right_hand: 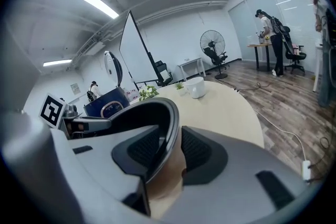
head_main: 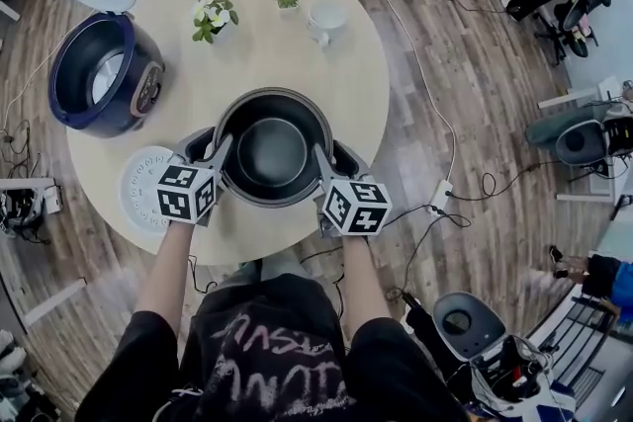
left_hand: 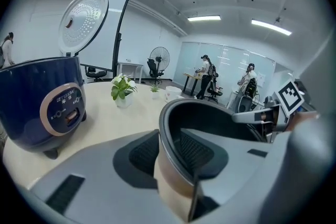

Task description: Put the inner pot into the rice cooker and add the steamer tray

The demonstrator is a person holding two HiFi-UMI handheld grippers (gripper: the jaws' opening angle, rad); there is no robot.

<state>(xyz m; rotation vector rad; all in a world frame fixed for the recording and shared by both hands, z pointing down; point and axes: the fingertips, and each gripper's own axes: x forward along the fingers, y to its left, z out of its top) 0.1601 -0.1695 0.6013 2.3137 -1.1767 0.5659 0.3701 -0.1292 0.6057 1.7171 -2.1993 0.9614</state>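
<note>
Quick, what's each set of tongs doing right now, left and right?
Left tongs: closed on the near-left rim of the inner pot.
Right tongs: closed on the inner pot's near-right rim.

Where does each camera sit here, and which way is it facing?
Head view: on the head, steeply down at the table; forearms, left gripper, right gripper show.
Left gripper view: along its own jaws, clamped on the inner pot; rice cooker left.
Right gripper view: along its jaws on the opposite rim.
All share the pot.
</note>
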